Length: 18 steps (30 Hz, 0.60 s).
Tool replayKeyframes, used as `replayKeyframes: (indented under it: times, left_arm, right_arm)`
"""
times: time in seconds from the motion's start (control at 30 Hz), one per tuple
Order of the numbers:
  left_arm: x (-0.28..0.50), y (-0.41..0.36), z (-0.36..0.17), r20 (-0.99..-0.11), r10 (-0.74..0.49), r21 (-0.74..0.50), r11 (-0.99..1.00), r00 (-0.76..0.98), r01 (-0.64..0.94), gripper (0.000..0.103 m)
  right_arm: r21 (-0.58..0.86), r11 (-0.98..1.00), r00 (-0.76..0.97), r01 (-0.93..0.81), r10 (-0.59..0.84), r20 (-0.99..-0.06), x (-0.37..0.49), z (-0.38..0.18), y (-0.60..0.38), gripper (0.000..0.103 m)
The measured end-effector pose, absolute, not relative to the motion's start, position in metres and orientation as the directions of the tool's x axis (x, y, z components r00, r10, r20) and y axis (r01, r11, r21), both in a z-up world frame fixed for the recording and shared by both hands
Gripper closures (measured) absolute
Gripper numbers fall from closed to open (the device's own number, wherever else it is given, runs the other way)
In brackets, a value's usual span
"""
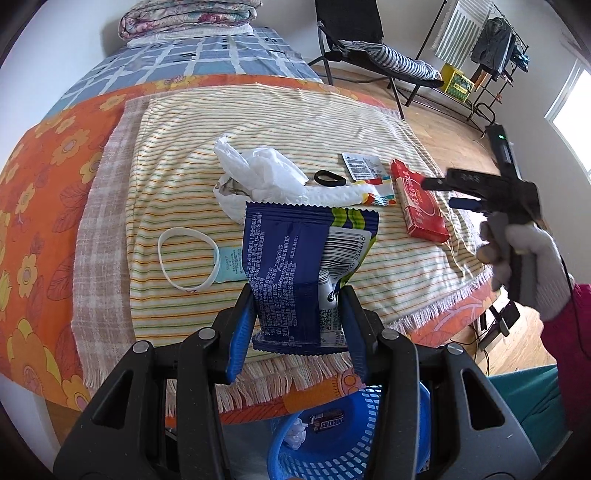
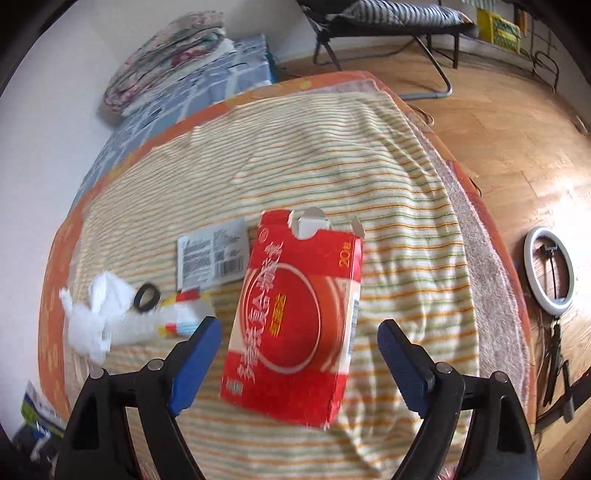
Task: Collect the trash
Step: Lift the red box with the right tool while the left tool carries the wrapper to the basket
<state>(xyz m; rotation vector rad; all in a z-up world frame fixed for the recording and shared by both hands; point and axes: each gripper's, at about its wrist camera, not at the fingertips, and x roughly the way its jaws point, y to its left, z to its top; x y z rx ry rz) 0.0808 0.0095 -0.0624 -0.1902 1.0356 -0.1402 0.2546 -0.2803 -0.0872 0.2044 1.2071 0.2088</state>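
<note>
My left gripper [image 1: 297, 295] is shut on a dark blue snack wrapper [image 1: 291, 254], held upright over the near edge of the striped towel [image 1: 295, 110]. Below it on the floor stands a blue basket [image 1: 354, 465] holding a chocolate bar wrapper [image 1: 327, 424]. A flattened red carton [image 2: 295, 314] lies on the towel between the wide-apart fingers of my right gripper [image 2: 299, 326], which is open and does not touch it. From the left wrist view, the right gripper [image 1: 450, 192] hovers just right of the red carton [image 1: 417, 199], in a gloved hand.
On the towel lie crumpled white plastic [image 1: 258, 166], a black ring [image 1: 328, 179], a white label [image 2: 212, 254], a colourful wrapper [image 1: 380, 192] and a white rubber band [image 1: 188, 258]. A folded quilt [image 1: 188, 18] sits at the bed's far end. A ring light [image 2: 550, 269] lies on the floor.
</note>
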Motion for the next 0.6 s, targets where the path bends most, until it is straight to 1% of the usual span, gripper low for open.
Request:
replayKeyframes:
  times: [0.07,0.17,0.3,0.43,0.5,0.53,0.6]
  left_arm:
    - [0.082,0.009,-0.064,-0.841,-0.210,-0.229,0.973,0.499,0.024,0.057]
    - [0.084,0.009,-0.065,-0.843,-0.214,-0.233,0.972,0.493,0.024,0.057]
    - [0.084,0.010,-0.066,-0.844,-0.219,-0.239,0.971,0.489,0.023,0.057]
    - [0.084,0.009,-0.067,-0.845,-0.220,-0.240,0.971,0.488,0.023,0.057]
    - [0.083,0.010,-0.067,-0.845,-0.219,-0.238,0.971,0.488,0.025,0.057]
    - [0.083,0.010,-0.067,-0.845,-0.219,-0.238,0.971,0.488,0.025,0.057]
    - [0.083,0.010,-0.067,-0.844,-0.219,-0.238,0.971,0.490,0.023,0.057]
  right_arm:
    - [0.263,0.964,0.334,-0.037,0.260,-0.906,0.264,-0.093,-0.279,0.011]
    - [0.227,0.973,0.337,-0.043,0.228,-0.913,0.276,-0.099,-0.269,0.011]
    - [0.172,0.984,0.333,-0.053,0.180,-0.926,0.289,-0.108,-0.259,0.007]
    - [0.116,0.991,0.314,-0.066,0.131,-0.940,0.297,-0.119,-0.248,0.007]
    - [0.091,0.993,0.307,-0.069,0.108,-0.946,0.298,-0.123,-0.247,0.009]
    - [0.085,0.994,0.302,-0.067,0.101,-0.948,0.299,-0.125,-0.247,0.012]
    - [0.088,0.994,0.304,-0.064,0.103,-0.947,0.298,-0.124,-0.248,0.013]
